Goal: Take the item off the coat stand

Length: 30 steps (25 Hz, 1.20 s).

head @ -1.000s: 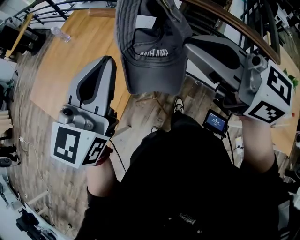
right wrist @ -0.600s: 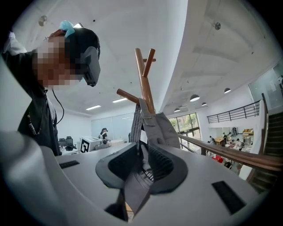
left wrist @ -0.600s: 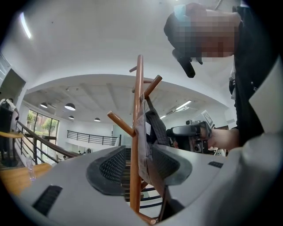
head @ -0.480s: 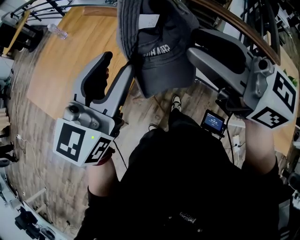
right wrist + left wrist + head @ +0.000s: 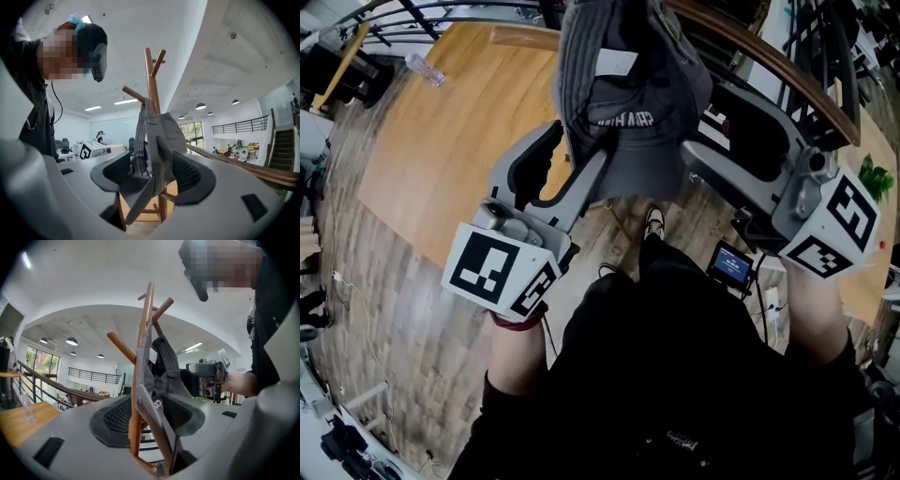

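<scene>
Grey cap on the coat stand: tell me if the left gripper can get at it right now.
Probably yes: the left gripper is opening its jaws with the grey cap between them, though the coat stand pole sits there too.

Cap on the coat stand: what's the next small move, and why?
Probably close the jaws on the cap. The left gripper and right gripper are opening, each straddling the cap without pressing it, while it hangs from the coat stand.
</scene>
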Each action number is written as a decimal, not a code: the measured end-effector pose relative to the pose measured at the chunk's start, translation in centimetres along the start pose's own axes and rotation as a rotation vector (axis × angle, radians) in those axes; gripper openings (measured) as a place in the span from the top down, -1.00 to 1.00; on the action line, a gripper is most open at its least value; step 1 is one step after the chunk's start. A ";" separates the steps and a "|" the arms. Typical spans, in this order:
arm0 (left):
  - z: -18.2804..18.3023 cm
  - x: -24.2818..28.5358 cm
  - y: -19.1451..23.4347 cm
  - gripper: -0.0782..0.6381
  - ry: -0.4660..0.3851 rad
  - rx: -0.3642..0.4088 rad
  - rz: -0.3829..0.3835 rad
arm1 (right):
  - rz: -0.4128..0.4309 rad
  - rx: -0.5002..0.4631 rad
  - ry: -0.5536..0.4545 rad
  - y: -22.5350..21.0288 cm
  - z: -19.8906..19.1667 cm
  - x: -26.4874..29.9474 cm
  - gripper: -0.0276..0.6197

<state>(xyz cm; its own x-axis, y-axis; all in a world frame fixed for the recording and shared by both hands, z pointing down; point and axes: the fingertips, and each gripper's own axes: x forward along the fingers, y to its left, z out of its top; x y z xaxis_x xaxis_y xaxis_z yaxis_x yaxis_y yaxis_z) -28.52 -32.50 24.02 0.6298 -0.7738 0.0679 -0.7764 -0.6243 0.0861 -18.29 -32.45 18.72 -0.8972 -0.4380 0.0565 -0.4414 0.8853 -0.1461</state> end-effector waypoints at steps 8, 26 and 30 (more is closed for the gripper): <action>-1.9 0.8 -0.2 0.19 0.034 -0.063 -0.004 | -0.046 0.056 0.103 -1.0 -3.2 1.1 0.01; 1.9 -0.7 0.0 0.69 -0.053 0.001 0.042 | 0.061 0.098 0.134 1.5 -1.0 3.0 0.81; 2.2 -0.7 -0.3 0.69 -0.061 0.000 0.032 | 0.095 0.094 0.144 1.7 -0.6 2.8 0.82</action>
<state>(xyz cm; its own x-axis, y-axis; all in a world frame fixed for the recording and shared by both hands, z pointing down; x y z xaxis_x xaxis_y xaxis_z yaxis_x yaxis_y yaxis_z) -28.85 -32.01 21.74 0.6019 -0.7985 0.0102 -0.7961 -0.5991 0.0853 -21.52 -32.06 19.24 -0.9303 -0.3208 0.1776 -0.3579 0.9000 -0.2489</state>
